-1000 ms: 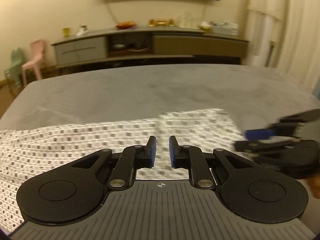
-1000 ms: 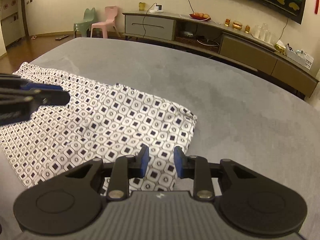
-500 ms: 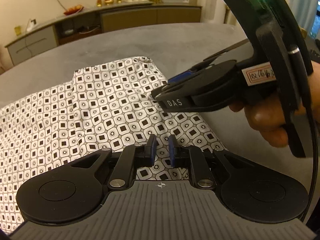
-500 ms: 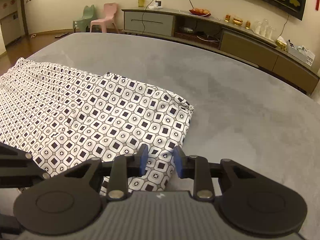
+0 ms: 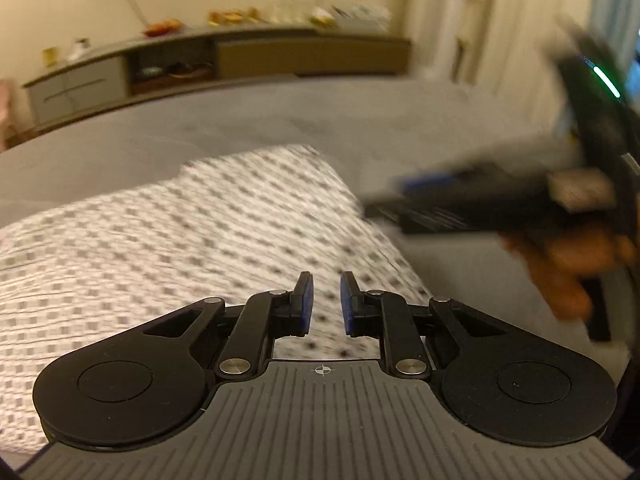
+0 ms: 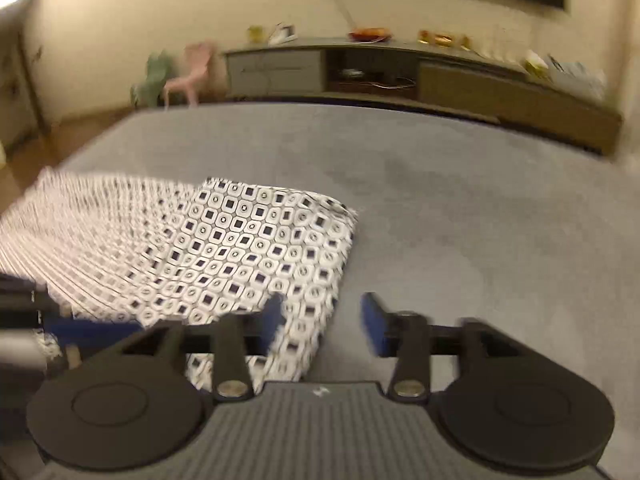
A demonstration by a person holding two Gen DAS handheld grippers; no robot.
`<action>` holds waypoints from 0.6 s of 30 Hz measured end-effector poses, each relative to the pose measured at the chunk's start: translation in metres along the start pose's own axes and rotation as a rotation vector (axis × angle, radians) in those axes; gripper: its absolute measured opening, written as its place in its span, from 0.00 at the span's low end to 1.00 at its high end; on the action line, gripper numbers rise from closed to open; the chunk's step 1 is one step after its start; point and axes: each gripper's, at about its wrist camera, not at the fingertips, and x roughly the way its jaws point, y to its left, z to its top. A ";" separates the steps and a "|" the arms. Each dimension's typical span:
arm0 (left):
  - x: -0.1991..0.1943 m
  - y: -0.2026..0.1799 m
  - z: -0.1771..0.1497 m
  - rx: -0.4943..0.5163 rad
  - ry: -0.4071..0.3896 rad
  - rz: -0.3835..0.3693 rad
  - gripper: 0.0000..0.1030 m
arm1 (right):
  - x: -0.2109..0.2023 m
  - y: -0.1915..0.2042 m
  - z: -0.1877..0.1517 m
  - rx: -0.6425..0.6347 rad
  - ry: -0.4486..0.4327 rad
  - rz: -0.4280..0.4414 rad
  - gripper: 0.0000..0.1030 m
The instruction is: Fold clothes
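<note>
On the grey bed before a long sideboard, patterned garment stretching leftward from right gripper, gaping over its near corner, nearer than left gripper, slightly parted, empty.

walls: cream | sideboard: long, low | chairs: pink, green

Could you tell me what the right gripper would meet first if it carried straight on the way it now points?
Probably the patterned cloth: its near right edge lies just ahead of the open right gripper, partly between its fingers. Past that edge is only the grey surface. The frame is blurred, so height above the cloth is unclear.
</note>
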 end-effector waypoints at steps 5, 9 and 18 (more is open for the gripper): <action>-0.012 0.062 0.009 -0.211 -0.020 0.075 0.06 | -0.005 0.005 -0.036 0.052 0.048 0.039 0.38; -0.030 0.100 0.010 -0.321 -0.045 0.110 0.06 | -0.006 0.035 -0.039 -0.131 0.023 -0.063 0.08; -0.135 0.242 -0.036 -0.579 -0.089 0.346 0.23 | -0.024 0.028 -0.024 -0.185 -0.010 -0.206 0.18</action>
